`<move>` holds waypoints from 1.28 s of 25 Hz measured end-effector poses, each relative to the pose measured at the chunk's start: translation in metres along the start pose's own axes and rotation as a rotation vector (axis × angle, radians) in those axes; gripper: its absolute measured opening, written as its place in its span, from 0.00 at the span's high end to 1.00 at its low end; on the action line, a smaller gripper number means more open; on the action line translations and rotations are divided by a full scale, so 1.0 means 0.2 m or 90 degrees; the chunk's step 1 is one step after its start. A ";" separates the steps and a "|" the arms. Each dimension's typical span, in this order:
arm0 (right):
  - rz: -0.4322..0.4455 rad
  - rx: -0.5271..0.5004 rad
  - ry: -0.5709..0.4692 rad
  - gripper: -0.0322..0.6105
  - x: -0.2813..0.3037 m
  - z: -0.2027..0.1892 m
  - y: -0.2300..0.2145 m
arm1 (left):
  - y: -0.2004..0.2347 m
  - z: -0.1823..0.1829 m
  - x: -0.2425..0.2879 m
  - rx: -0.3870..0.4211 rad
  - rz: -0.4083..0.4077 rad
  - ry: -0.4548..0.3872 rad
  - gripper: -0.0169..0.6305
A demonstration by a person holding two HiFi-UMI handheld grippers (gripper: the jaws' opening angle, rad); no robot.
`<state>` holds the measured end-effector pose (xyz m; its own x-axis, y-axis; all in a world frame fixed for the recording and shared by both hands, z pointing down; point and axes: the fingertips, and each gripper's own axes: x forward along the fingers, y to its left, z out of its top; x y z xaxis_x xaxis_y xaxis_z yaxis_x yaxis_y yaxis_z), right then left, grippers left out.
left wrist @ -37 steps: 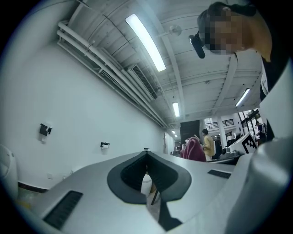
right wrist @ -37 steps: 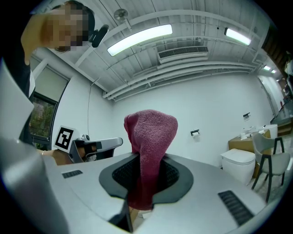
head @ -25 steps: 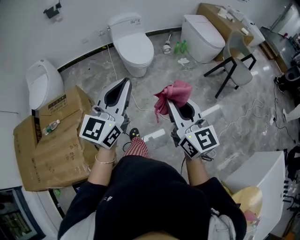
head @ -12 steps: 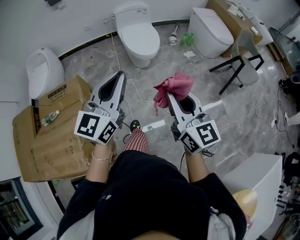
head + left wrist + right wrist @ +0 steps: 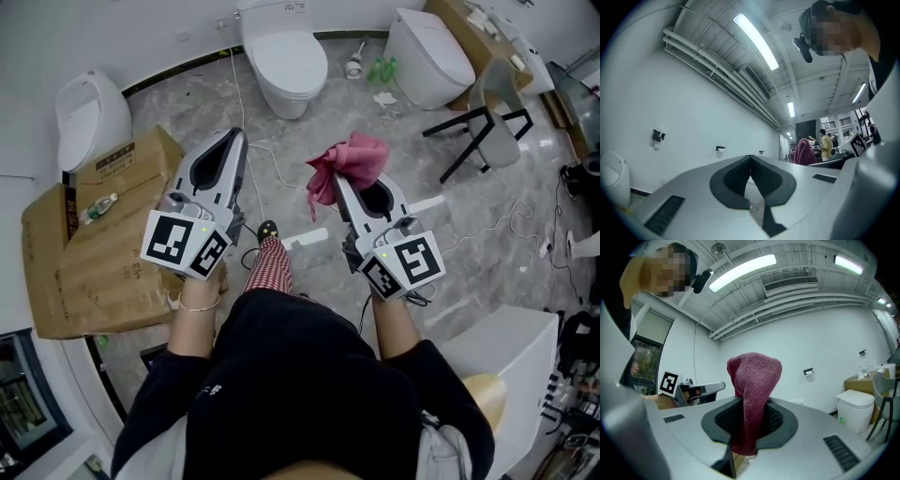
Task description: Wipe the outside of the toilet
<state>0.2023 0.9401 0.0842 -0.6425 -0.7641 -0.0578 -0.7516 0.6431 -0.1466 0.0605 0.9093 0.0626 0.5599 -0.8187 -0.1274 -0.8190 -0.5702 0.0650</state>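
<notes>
Standing on grey marble floor (image 5: 192,108), toilet ahead, untouched.
Head view: I see the white ceramic toilet (image 5: 281,58) by the wall up top, well apart from both tools; brown cardboard boxes (image 5: 89,239) at left. Left gripper view: left gripper (image 5: 750,157) jaws pressed together, nothing btwn, white wall (image 5: 689,112) beyond. Right gripper view: right gripper (image 5: 751,404) clamped on crumpled maroon terry cloth (image 5: 755,373), standing upright.
</notes>
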 end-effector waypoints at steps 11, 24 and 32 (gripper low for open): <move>0.033 -0.016 0.001 0.81 -0.08 0.00 0.13 | -0.13 -0.07 -0.16 -0.001 0.019 0.012 0.97; 0.007 -0.001 -0.003 0.81 0.11 0.01 -0.01 | -0.03 -0.06 0.11 -0.010 -0.024 0.011 0.97; 0.000 -0.004 0.002 0.81 0.33 0.00 -0.15 | 0.18 -0.13 0.24 -0.006 -0.018 0.033 0.97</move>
<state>0.1815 0.8703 0.0842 -0.6428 -0.7640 -0.0549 -0.7527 0.6433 -0.1401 0.0604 0.8482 0.0854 0.5888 -0.8045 -0.0779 -0.8016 -0.5936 0.0718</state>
